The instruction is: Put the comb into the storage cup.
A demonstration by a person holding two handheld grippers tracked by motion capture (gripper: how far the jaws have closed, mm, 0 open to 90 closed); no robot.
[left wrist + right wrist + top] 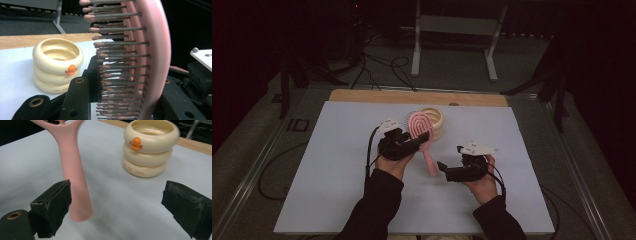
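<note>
One pink hairbrush (421, 131), frame centre, clamped in left claw (414, 142); right claw (443, 167) wide, handle released. Next, likely: place brush in cream cup (434, 120).

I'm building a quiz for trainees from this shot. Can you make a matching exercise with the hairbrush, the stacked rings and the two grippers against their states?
Things:
1. pink hairbrush
2. cream stacked-ring toy
3. left gripper
4. right gripper

States:
A. open, fingers apart beside the brush handle
B. standing on the white table sheet, untouched
C. shut on the brush head
D. held up off the table, handle hanging down

Pairs: 1-D, 2-B, 3-C, 4-A
</note>
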